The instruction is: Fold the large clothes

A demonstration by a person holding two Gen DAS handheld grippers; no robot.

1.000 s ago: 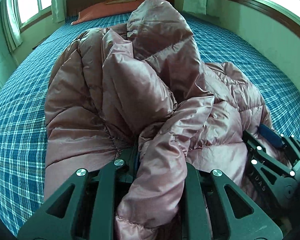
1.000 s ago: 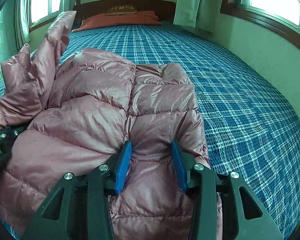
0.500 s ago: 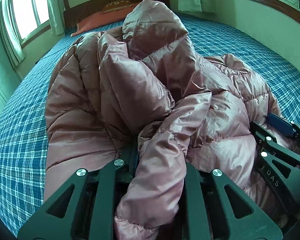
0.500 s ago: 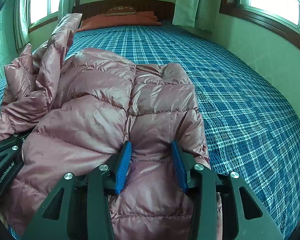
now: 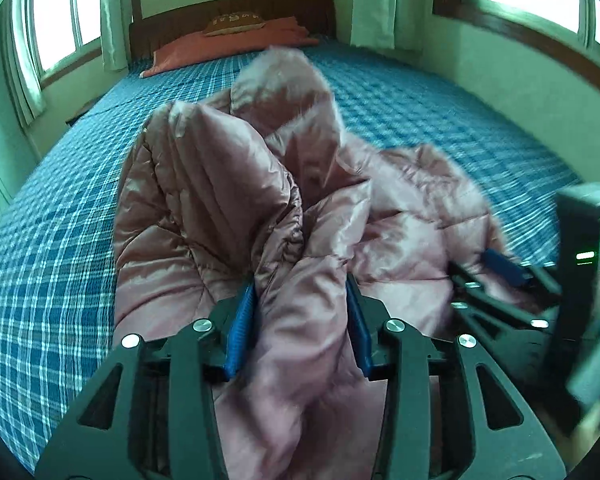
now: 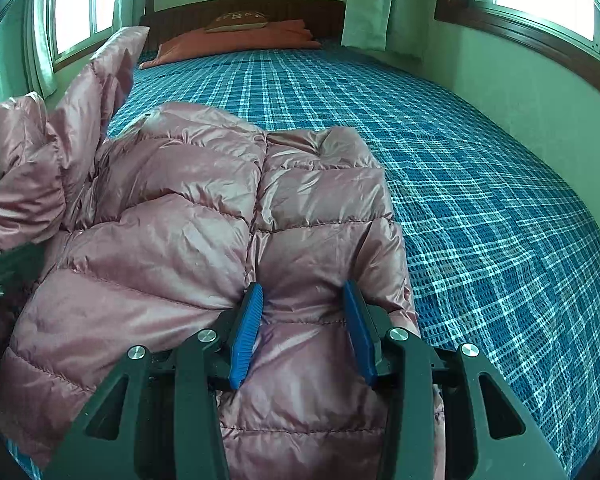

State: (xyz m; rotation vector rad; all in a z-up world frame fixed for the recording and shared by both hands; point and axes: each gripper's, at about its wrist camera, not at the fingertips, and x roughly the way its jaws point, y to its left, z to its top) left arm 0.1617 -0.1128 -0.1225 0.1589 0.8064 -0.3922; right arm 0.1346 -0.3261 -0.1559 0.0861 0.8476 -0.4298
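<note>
A pink quilted down jacket lies on the bed, bunched and partly raised in the left wrist view; its flatter part fills the lower left of the right wrist view. My left gripper is shut on a thick fold of the jacket between its blue pads. My right gripper has its blue pads wide apart over the jacket's near hem, fabric lying between them without being pinched. The right gripper also shows in the left wrist view, blurred.
The bed has a blue plaid cover. An orange pillow and dark wooden headboard are at the far end. Windows with curtains are on both sides, with a green wall close on the right.
The left gripper has pulled back and lifted with its fold, so the jacket's raised part looks smaller and farther. The right gripper stays in place on the hem.
</note>
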